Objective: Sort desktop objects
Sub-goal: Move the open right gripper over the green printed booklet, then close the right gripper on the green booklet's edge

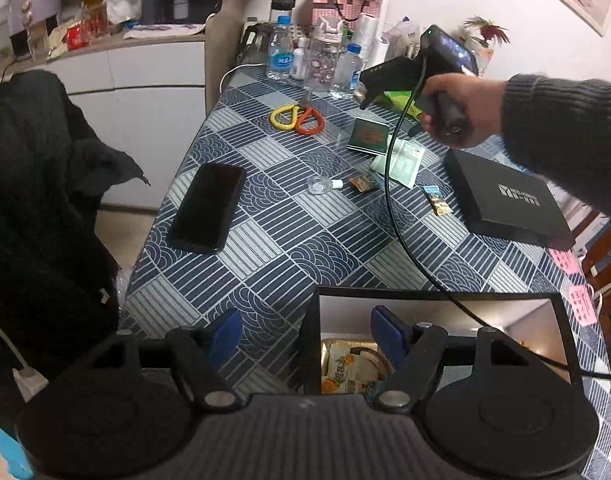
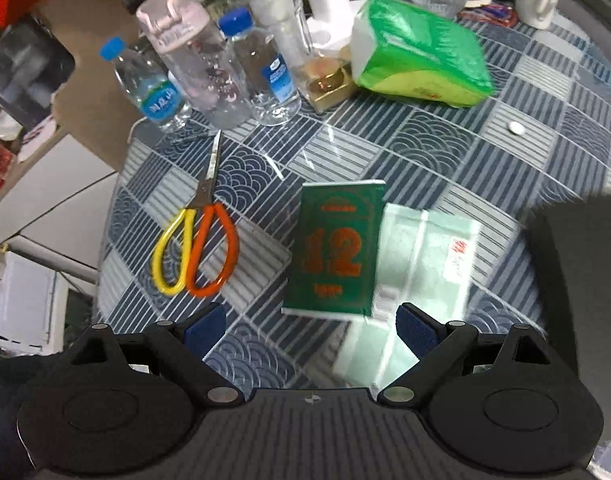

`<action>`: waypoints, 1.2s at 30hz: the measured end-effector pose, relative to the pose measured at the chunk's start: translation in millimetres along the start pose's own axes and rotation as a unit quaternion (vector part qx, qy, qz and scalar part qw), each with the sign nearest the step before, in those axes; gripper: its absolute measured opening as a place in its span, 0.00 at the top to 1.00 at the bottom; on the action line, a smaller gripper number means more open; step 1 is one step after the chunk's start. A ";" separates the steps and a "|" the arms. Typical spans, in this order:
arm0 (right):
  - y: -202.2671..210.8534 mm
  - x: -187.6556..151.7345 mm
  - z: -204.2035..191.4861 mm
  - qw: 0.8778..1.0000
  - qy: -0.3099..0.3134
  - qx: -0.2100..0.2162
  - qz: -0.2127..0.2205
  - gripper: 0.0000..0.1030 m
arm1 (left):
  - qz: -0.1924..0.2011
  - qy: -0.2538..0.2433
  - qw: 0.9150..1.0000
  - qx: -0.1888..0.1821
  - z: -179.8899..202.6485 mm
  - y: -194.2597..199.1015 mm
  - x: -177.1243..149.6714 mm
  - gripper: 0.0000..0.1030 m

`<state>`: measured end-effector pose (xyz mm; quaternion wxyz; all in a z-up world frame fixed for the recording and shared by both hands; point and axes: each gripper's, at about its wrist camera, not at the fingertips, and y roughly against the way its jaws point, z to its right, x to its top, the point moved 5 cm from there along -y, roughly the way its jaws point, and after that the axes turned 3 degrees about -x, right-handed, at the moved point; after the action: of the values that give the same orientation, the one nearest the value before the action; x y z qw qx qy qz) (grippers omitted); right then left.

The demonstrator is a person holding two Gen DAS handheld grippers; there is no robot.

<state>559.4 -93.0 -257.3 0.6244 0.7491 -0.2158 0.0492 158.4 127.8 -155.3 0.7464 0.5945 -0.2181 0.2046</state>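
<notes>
Your blue-and-white patterned tablecloth (image 2: 445,148) carries a green printed box (image 2: 333,248) at twelve o'clock, yellow-and-orange-handled scissors (image 2: 197,248) at ten. Clear plastic bottles (image 2: 209,68) crowd behind. Both grippers, right gripper (image 2: 311,330) and left gripper (image 1: 305,332), gape wide, empty.

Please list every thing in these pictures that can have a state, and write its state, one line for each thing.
left tool: open, holds nothing.
right tool: open, holds nothing, above the table.
scissors: closed, flat on the table.
phone: screen dark, lying flat.
green box: closed, lying flat.
black box: closed, lying flat.
open container: holds a packet.
water bottles: capped, upright.
small clear bottle: capped, on its side.
</notes>
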 end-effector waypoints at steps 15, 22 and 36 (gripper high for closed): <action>-62.6 18.8 -17.8 0.996 0.044 -0.069 0.030 0.10 | 0.010 0.052 0.999 -0.010 -10.2 -15.1 10.2 0.18; -79.6 13.4 -21.8 0.989 0.084 -0.121 0.026 0.29 | -0.001 0.055 0.998 -0.014 -10.8 -22.6 8.4 0.18; -39.2 4.3 -35.4 0.980 0.145 -0.117 0.075 0.52 | 0.008 0.052 0.999 -0.012 -8.6 -9.7 5.7 0.18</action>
<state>585.3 -55.3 -284.1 0.7273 0.6372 -0.1823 0.1782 169.3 134.5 -161.4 0.7623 0.5724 -0.1860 0.2382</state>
